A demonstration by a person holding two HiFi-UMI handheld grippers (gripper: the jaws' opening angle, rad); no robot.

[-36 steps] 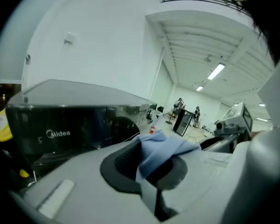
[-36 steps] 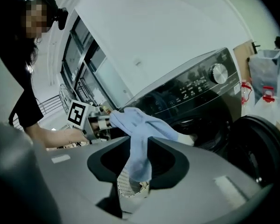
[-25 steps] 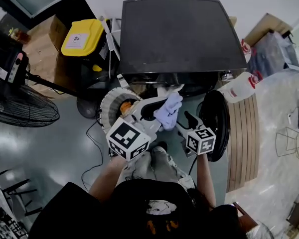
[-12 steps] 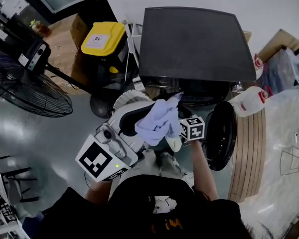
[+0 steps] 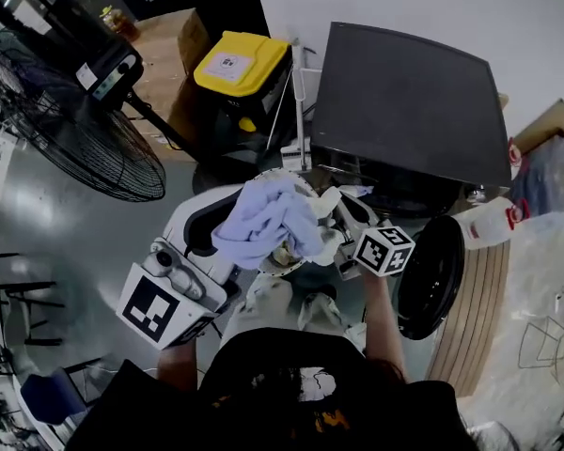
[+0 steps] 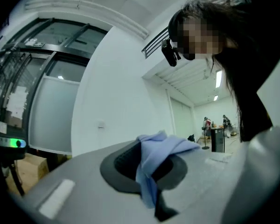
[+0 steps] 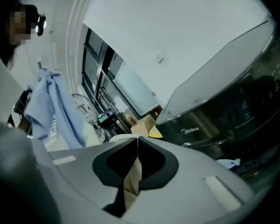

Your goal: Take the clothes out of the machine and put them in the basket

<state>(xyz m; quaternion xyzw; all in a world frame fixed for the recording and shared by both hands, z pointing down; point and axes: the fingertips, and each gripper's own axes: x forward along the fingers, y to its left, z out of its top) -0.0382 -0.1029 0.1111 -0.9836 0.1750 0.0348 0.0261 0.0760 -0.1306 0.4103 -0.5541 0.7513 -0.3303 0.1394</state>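
Observation:
My left gripper (image 5: 252,225) is shut on a light blue cloth (image 5: 266,219), which hangs bunched over the white laundry basket (image 5: 284,174) and hides most of it. In the left gripper view the same blue cloth (image 6: 155,158) is pinched between the jaws of my left gripper (image 6: 149,174). Just right of it, my right gripper (image 5: 336,216) is shut on a cream cloth (image 5: 323,201). That cream cloth (image 7: 131,180) shows as a strip between the jaws of my right gripper (image 7: 136,168). The black washing machine (image 5: 409,97) stands behind, its round door (image 5: 430,275) swung open.
A yellow-lidded bin (image 5: 240,62) and a big floor fan (image 5: 80,116) stand to the left. A white jug (image 5: 489,222) sits right of the machine beside wooden slats (image 5: 479,299). A pale cloth (image 7: 228,163) lies in the machine's opening.
The left gripper has risen and swung left with the blue cloth, now over the basket. The right gripper has come up beside it holding a cream cloth. The head view has shifted left.

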